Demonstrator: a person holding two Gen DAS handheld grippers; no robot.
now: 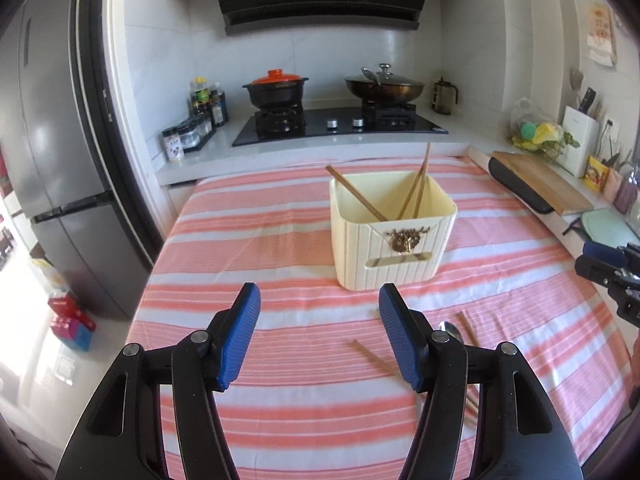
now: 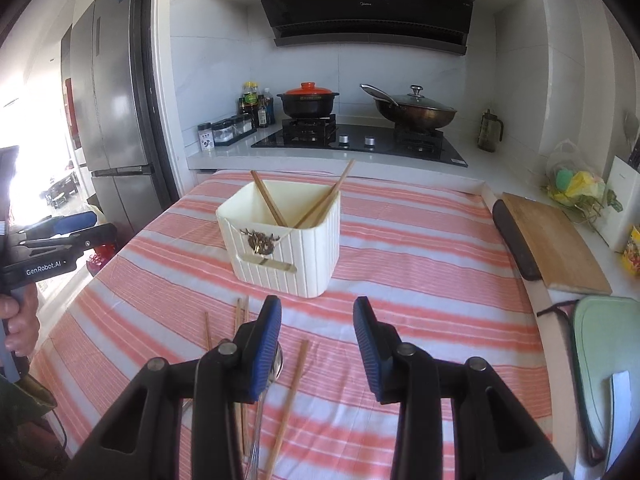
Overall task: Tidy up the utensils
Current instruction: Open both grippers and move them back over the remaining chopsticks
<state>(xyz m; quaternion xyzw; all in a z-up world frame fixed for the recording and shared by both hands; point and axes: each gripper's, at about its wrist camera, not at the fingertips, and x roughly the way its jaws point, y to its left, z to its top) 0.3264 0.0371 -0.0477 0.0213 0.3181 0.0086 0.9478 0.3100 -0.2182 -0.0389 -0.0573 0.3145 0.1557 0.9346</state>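
From the left wrist, the left tongs hang apart and empty above the striped desk; the cream utensil holder stands ahead with three chopsticks inside. From the right wrist, the right tongs gape empty over a loose chopstick and spoon; best to pinch the chopstick mid-length, then lift it clear.

Cream ribbed holder on pink-and-white striped cloth.
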